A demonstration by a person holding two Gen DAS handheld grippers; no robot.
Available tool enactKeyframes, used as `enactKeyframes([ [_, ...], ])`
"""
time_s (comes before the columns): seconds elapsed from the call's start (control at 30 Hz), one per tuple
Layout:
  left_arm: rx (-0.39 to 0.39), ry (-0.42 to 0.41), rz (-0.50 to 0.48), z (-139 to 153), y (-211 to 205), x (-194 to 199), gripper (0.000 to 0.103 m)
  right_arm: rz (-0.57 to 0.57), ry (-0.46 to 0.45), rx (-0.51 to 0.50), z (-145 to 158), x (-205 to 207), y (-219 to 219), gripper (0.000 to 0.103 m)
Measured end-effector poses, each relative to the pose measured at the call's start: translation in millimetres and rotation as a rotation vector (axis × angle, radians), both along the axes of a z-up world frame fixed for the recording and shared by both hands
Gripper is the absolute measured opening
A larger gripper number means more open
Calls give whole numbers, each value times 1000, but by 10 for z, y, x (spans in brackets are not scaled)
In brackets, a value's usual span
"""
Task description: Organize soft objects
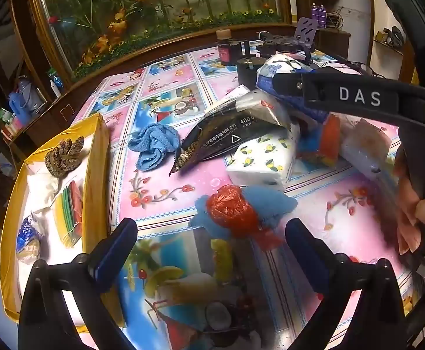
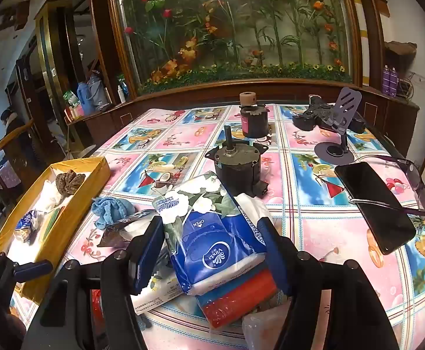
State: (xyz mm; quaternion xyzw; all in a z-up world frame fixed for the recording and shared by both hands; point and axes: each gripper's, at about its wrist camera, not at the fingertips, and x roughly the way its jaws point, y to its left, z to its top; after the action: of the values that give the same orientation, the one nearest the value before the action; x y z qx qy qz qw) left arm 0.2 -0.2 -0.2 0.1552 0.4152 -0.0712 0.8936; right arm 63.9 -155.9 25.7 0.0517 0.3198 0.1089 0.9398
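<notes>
- Left wrist view: the left tool hangs with jaws wide apart, empty, over the red-and-blue soft bundle on the desk. I'd lower squarely around it; the yellow box lies just left, across bare cloth.
- Right wrist view: the right tool straddles the blue tissue pack, jaws apart; whether the pads press, I cannot tell. Lift straight up, clear of the motor.

Floral-cloth table, yellow box, tissue packs, phone, motor
</notes>
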Motion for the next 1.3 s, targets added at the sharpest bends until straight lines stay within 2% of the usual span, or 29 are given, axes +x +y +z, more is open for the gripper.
enactKeyframes([
  [0.1,-8,1,6,-3,-35,3,101,0,-3,2,3,-2,-2,70],
  [0.17,-58,18,3,-9,33,24,101,-1,-3,4,6,-5,-6,70],
  [0.9,-28,9,-2,-49,16,8,101,0,0,2,3,-10,-4,70],
  [1.3,-24,53,-16,-110,-21,47,101,-1,0,2,6,-13,-7,70],
])
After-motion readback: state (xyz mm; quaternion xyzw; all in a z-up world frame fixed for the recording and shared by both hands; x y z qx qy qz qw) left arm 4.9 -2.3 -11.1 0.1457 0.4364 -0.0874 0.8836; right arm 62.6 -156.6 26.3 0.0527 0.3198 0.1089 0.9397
